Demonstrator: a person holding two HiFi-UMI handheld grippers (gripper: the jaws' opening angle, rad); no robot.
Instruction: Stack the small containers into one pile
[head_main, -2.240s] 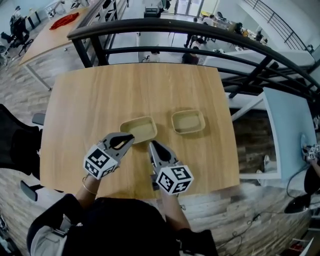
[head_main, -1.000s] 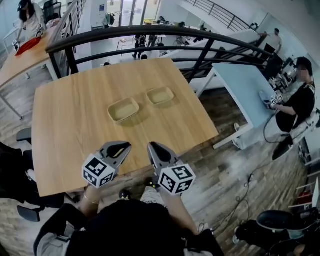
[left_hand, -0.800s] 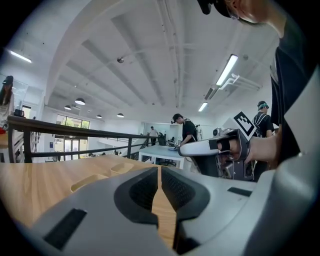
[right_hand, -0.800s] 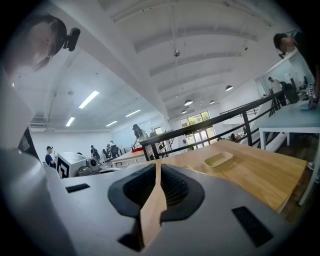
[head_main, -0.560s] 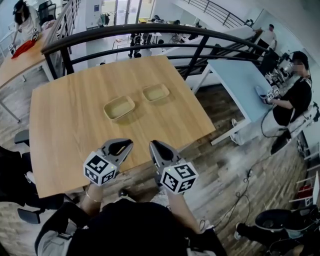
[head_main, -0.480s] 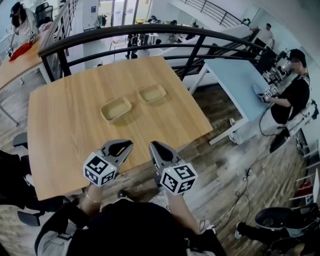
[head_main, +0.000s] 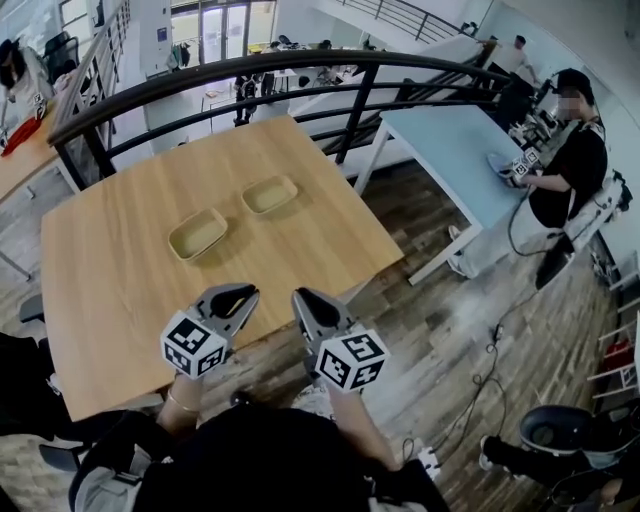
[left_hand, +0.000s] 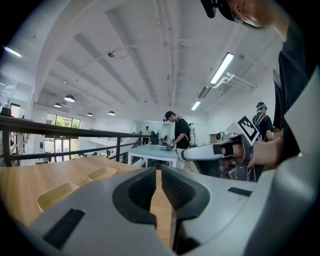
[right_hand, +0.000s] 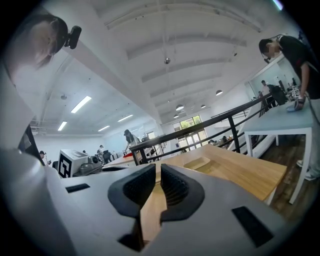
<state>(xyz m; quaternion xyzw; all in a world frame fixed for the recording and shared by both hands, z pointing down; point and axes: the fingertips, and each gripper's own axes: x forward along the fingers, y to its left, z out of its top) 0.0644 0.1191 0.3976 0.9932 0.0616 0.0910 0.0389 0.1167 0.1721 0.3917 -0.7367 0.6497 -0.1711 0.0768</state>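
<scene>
Two shallow beige containers sit apart on the wooden table (head_main: 120, 300): one nearer the left (head_main: 197, 233), the other farther right (head_main: 269, 194). Neither is stacked. My left gripper (head_main: 245, 292) is shut and holds nothing, hovering near the table's front edge, well short of the containers. My right gripper (head_main: 300, 297) is beside it at the edge, also shut and empty. In the left gripper view both containers (left_hand: 57, 194) (left_hand: 102, 173) lie ahead to the left of the closed left gripper (left_hand: 159, 177). The right gripper view shows one container (right_hand: 196, 163) beyond the closed right gripper (right_hand: 158, 175).
A black railing (head_main: 250, 75) runs behind the table. At the right, a person (head_main: 565, 150) stands by a pale blue table (head_main: 450, 140). Cables (head_main: 480, 390) lie on the wooden floor. A dark chair (head_main: 20, 370) stands at the table's left corner.
The head view has swung, so the table and both containers have slid leftward in it. Both grippers stay side by side and shut, now farther back at the table's front edge.
</scene>
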